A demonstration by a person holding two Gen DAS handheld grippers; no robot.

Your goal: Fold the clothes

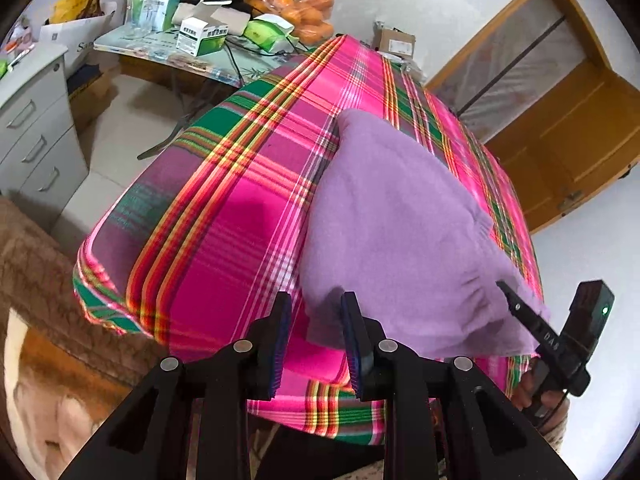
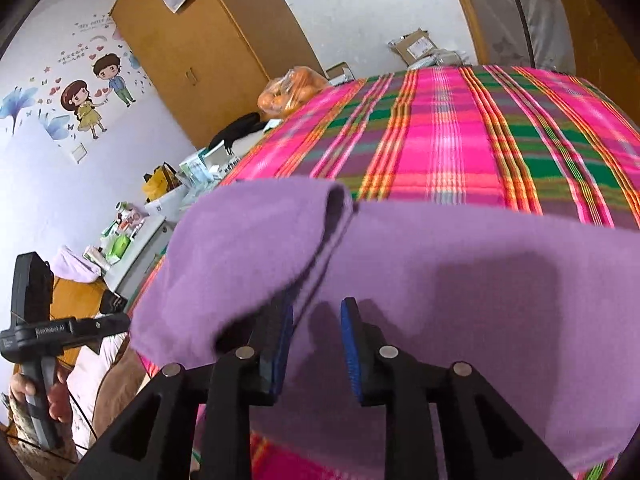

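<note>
A purple fleece garment [image 1: 400, 216] lies on a table under a pink plaid cloth [image 1: 224, 208]. My left gripper [image 1: 316, 320] is open at the garment's near left corner, with its right finger [image 1: 354, 332] over the hem and nothing pinched. In the right wrist view, the same garment [image 2: 460, 280] fills the foreground, with a folded flap [image 2: 248, 248] lying on its left part. My right gripper [image 2: 316, 328] is open over the fleece, and the flap's edge covers its left fingertip. Each gripper shows in the other's view: the right gripper [image 1: 520, 308] at the garment's near right corner, the left gripper [image 2: 116, 320] off the table's edge, held by a hand [image 2: 24, 392].
A side table [image 1: 168, 52] beyond the plaid cloth holds boxes [image 1: 200, 34] and a bag of oranges [image 1: 304, 8]. A grey drawer unit [image 1: 36, 128] stands at the left. A wooden door [image 1: 568, 128] is at the right. A cardboard box [image 2: 416, 46] sits past the far edge.
</note>
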